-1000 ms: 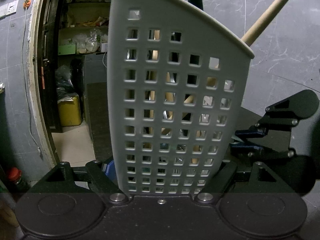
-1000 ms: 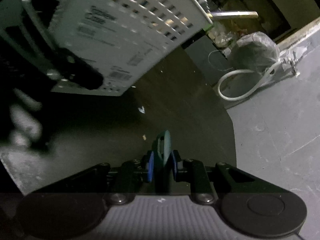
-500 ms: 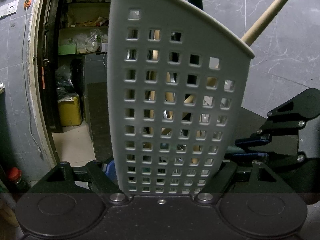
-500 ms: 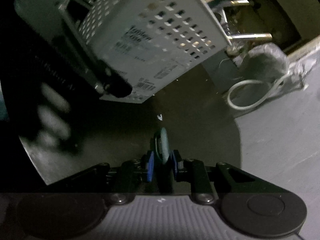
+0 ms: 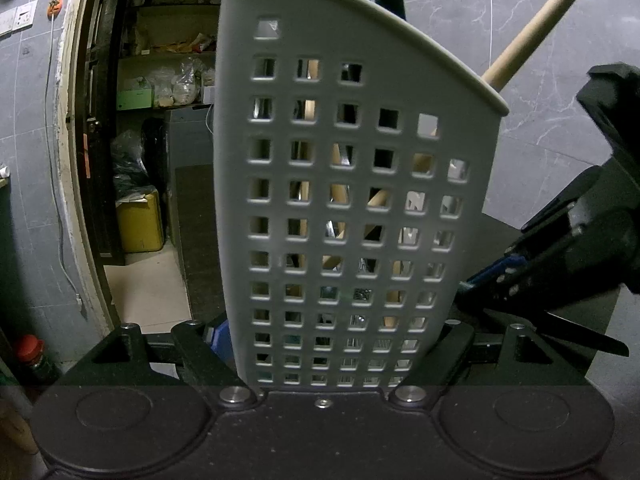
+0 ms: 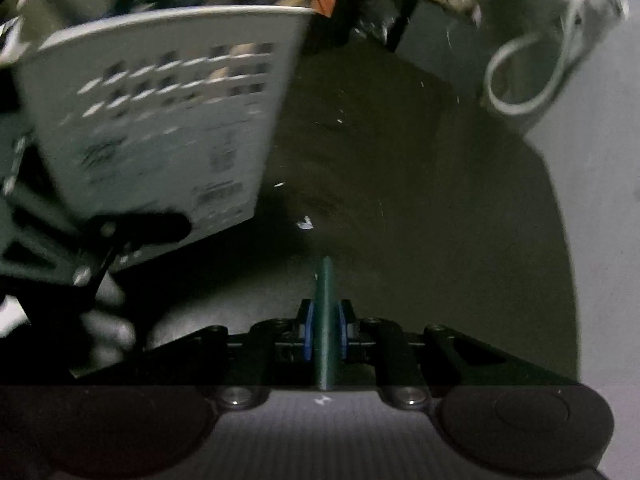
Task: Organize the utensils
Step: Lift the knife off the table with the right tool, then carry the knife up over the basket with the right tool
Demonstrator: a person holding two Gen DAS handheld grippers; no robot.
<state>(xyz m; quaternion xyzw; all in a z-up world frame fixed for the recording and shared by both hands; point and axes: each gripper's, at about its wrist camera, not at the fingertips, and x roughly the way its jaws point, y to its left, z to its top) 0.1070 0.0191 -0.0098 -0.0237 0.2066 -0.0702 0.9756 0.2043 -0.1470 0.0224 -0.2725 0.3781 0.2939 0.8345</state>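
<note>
We have the left claw [image 5: 340, 360] clamped across the base of the white perforated utensil holder [image 5: 352, 184], its two fingers pressed to the holder's opposite walls, so the holder stands upright and steady just above the dark bench [image 6: 400, 200]. Through the square holes we can see wooden and metal handles already inside, and one long wooden handle [image 5: 536, 28] leans out over the rim toward the upper right. Our right claw [image 6: 325, 332] has just been narrowing its jaws, and the blue pads now pinch a slim dark green utensil [image 6: 326, 304] between them; only its thin edge shows, so we cannot tell which kind of utensil it is. Its long axis runs straight along the claw's own pointing line, sticking out forward and angled down toward the bench. From the right claw, the holder lies up and to the left, with its open rim higher than the utensil's tip. We judge that this is the relation the coming move turns on: the right hand is the one carrying the piece, and it must lift above the rim and swing left before the utensil can drop in end first.
</note>
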